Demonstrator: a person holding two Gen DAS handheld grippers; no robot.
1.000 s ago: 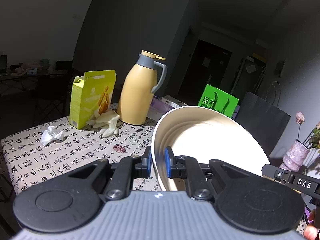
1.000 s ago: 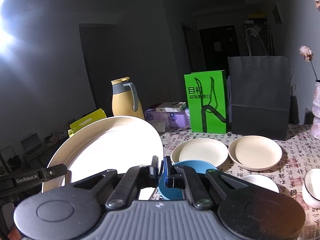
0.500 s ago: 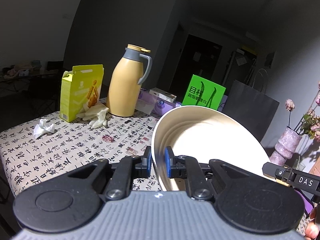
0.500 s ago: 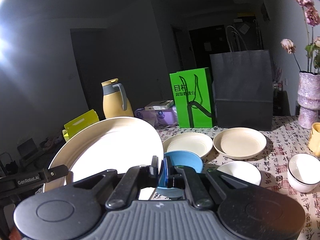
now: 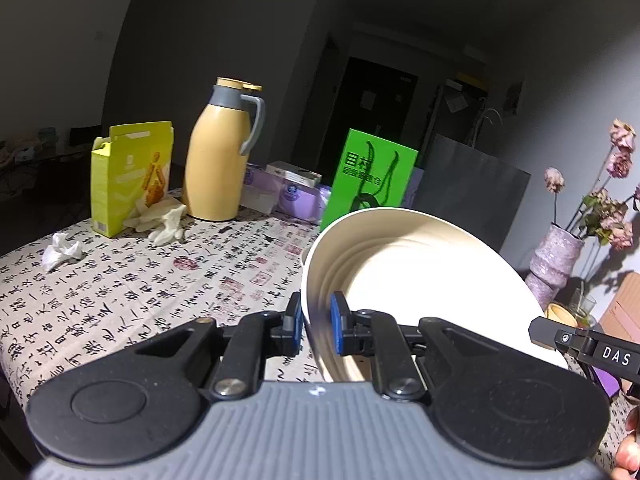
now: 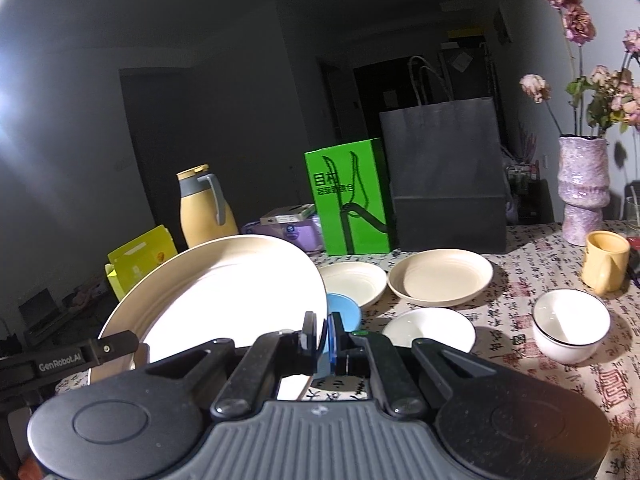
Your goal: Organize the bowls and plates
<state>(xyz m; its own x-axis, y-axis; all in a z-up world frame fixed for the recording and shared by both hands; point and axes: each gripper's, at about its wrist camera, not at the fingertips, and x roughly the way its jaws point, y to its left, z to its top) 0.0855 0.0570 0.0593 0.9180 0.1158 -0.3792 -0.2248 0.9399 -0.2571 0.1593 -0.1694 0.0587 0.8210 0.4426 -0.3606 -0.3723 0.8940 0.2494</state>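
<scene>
A: What did the plate (image 5: 420, 280) look like?
B: Large, cream, ribbed inside; tilted above the desk (image 5: 120, 300), its rim pinched by both the left hand-held gripper (image 5: 316, 324) and the right hand-held gripper (image 6: 322, 336).
A: Beyond?
B: Blue bowl (image 6: 344, 314), white bowls (image 6: 430, 328), cream dishes (image 6: 440, 276), all empty.

The large cream plate (image 6: 224, 300) hides most of the blue bowl (image 6: 343, 315) beyond the right gripper (image 6: 322, 340) and part of the yellow box (image 6: 140, 258). The gripper body covers the plate's near rim. In the left wrist view, the plate (image 5: 420, 280) conceals the tabletop right of the left gripper (image 5: 315, 322). A hand (image 5: 630, 452) is cut off at the lower right corner.
</scene>
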